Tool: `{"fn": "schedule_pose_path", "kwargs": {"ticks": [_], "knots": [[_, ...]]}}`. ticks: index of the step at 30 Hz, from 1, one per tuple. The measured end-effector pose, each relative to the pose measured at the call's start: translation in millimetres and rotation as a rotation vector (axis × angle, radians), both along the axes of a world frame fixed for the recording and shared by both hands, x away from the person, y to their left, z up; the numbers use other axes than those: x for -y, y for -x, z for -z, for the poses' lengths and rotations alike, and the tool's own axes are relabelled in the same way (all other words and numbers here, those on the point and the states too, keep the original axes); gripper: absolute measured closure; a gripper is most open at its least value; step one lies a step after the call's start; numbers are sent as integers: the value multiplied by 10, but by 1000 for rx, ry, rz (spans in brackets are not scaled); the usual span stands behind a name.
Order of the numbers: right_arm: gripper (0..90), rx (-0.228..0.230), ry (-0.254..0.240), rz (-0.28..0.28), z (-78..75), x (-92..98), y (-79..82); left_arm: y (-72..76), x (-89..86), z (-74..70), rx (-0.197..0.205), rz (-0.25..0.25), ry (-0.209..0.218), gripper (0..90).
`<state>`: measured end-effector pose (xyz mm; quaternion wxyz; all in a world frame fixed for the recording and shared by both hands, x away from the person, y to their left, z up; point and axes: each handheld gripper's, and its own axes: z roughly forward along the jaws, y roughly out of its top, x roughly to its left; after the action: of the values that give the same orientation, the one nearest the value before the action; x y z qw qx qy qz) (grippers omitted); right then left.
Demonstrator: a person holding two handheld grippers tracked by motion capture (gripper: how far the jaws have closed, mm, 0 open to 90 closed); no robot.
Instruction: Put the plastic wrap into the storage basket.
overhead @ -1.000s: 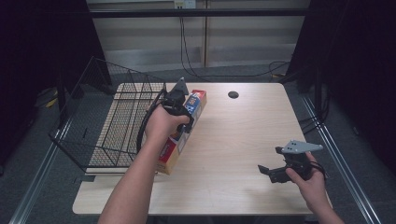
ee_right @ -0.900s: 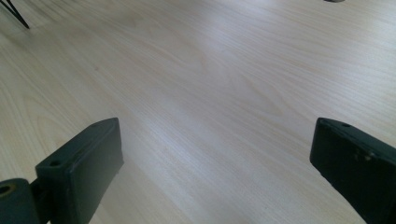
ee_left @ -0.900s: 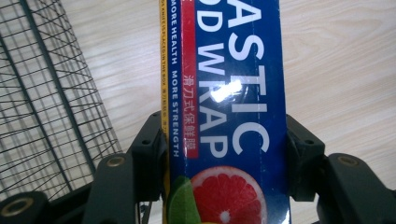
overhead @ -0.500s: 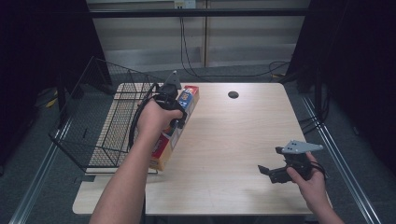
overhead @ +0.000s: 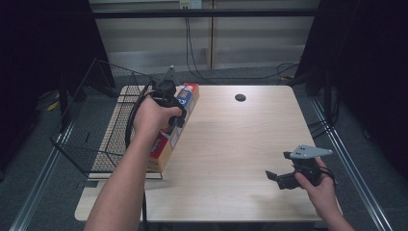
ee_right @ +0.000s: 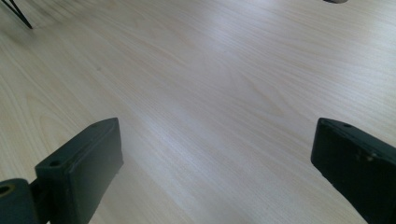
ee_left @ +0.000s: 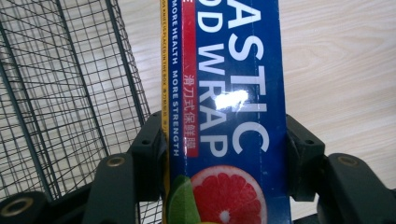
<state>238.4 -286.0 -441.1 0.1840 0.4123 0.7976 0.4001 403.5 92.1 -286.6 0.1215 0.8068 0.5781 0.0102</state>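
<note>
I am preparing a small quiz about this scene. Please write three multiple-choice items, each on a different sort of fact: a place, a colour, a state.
1. Where is the wire basket?
A. at the table's left edge
B. at its right edge
C. under the table

2. Which colour is the large face of the plastic wrap box?
A. green
B. blue
C. white

3. How is the right gripper?
A. shut on the box
B. shut on nothing
C. open, holding nothing

Answers:
1 A, the high view shows it left of the box.
2 B, the left gripper view shows blue with white letters.
3 C, its jaws stand apart above bare table.
</note>
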Motion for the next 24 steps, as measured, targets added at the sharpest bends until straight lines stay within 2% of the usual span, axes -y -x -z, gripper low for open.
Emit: {"fn": "schedule_pose_path", "kwargs": {"ticks": [3,15,17,20,24], "knots": [[18,-2,-2,-5,-1,1,0,1,-19,-18,0,-20,1,441],[19,1,1,-4,2,-5,1,-3,-121,-126,-7,-34,3,442],[19,-4,-2,-4,-2,-2,2,-7,-141,-146,9,-43,-5,442],[19,-2,-3,-7,-2,2,0,-13,-186,-176,9,-63,7,442],[19,1,-2,-6,-2,8,-4,-18,-246,-223,11,-66,-3,442]]}}
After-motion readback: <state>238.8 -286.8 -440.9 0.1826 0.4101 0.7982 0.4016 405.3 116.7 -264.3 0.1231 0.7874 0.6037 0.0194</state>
